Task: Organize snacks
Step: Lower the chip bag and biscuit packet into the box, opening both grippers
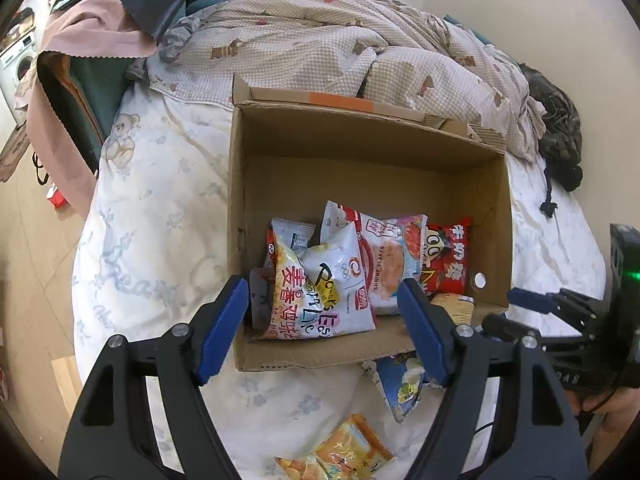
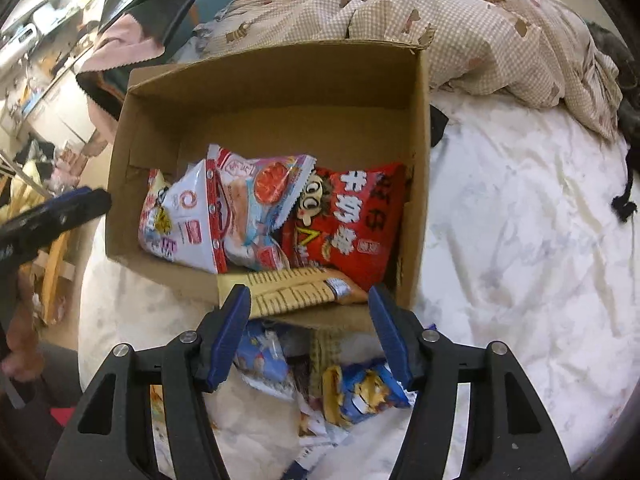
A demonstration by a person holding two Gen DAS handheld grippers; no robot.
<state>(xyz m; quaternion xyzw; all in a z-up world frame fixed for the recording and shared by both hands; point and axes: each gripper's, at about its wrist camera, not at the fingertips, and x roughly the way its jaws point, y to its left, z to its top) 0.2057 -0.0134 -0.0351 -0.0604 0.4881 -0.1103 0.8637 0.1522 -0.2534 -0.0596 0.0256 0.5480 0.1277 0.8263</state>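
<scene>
— How do the tools stand?

— The left gripper (image 1: 324, 312) is spread wide over the near edge of the cardboard box (image 1: 240, 208), nothing between its blue pads. The right gripper (image 2: 310, 332) is also parted and empty, hovering just above a beige biscuit pack (image 2: 296, 288) lying at the box's near wall (no contact that I can make out).

— And the snacks?

— Mostly in the box: a white noodle bag (image 1: 320, 292), a shrimp-flakes bag (image 1: 392, 256) and a red packet (image 2: 352, 216). The right view shows blue packets (image 2: 360, 392) on the sheet outside the box; the left view alone shows an orange pack (image 1: 348, 452).

— The setting?

— A bed with a pale floral sheet (image 2: 520, 220), a checked quilt (image 1: 320, 48) bunched behind the box, and a washing machine (image 1: 16, 64) off to the left.
</scene>
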